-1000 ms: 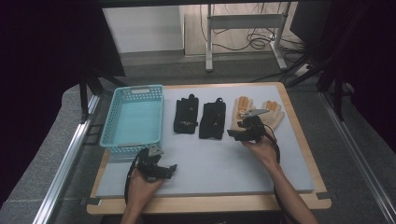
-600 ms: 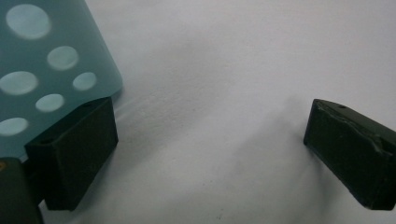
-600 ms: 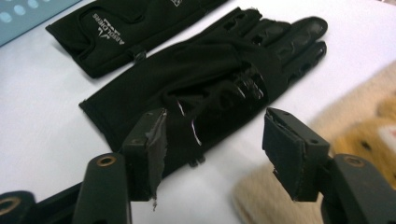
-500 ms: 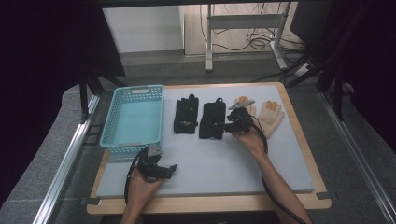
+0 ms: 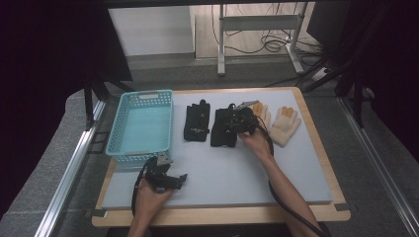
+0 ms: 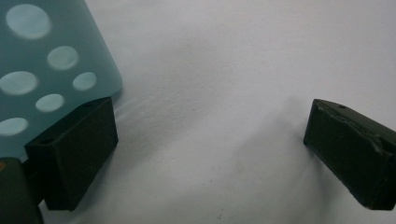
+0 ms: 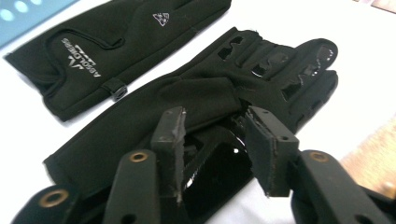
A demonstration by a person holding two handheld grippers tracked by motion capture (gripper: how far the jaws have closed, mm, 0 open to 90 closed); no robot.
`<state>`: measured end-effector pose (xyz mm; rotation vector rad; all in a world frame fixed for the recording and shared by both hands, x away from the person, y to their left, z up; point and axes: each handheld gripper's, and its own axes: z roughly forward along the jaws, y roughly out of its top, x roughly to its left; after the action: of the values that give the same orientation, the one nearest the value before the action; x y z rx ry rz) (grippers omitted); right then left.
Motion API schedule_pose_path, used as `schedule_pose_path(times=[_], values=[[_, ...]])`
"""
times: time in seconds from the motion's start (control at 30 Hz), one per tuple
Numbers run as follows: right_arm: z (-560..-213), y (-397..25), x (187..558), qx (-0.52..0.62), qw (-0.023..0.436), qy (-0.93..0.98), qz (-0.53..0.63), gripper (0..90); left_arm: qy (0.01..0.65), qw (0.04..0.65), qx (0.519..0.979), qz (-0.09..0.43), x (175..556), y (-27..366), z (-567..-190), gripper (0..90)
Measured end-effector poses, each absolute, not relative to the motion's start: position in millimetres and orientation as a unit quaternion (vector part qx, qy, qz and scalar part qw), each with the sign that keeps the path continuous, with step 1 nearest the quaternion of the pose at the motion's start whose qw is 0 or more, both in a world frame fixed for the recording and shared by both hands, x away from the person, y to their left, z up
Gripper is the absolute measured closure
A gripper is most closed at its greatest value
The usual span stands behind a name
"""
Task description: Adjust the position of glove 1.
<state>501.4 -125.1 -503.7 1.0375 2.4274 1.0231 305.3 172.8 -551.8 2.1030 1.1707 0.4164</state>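
At the far middle of the desk point(image 5: 296, 182), the right gripper point(image 5: 240, 123) sits over the nearer of two black gloves, the right-hand black glove point(image 5: 222, 129), its jaws parted around a raised fold of the fabric and not yet pressed shut on it, as the right gripper view point(image 7: 212, 140) shows at close range. That glove lies palm side up, fingers pointing toward the far edge, just beside the left-hand black glove point(image 5: 196, 122), which carries white lettering at the cuff point(image 7: 112, 42). Two tan gloves lie to the right toward the far right corner, one point(image 5: 262, 112) partly behind the gripper, the other point(image 5: 286, 124) clear of it. A turquoise basket point(image 5: 121, 133) stands along the left edge. Near the front left corner the left gripper point(image 5: 170, 180) rests low over the bare pale surface, its jaws spread wide and holding nothing point(image 6: 210, 140), with the basket's corner point(image 6: 42, 70) just beside one jaw.
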Motion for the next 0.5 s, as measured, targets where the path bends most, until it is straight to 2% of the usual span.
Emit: schedule_pose_path(times=[0.1,0.13,0.23,0.47,0.5], values=[[-506.0,-120.8,505.0,0.365,0.154,0.847,0.354,48.6,0.450,0.342,0.809,0.160,305.3,172.8,-551.7,3.2],[-508.1,-117.8,509.2,0.373,0.153,0.844,0.353,42.6,0.450,0.342,0.809,0.160,305.3,172.8,-551.7,3.2],[-511.9,-114.4,516.0,0.390,0.148,0.839,0.350,38.7,0.450,0.342,0.809,0.160,305.3,172.8,-551.8,3.2],[-521.0,-105.9,522.4,0.392,0.154,0.848,0.322,39.7,0.450,0.342,0.809,0.160,305.3,172.9,-551.7,3.2],[-521.3,-104.8,522.3,0.397,0.157,0.846,0.319,43.4,0.450,0.342,0.809,0.160,305.3,172.8,-551.7,3.2]])
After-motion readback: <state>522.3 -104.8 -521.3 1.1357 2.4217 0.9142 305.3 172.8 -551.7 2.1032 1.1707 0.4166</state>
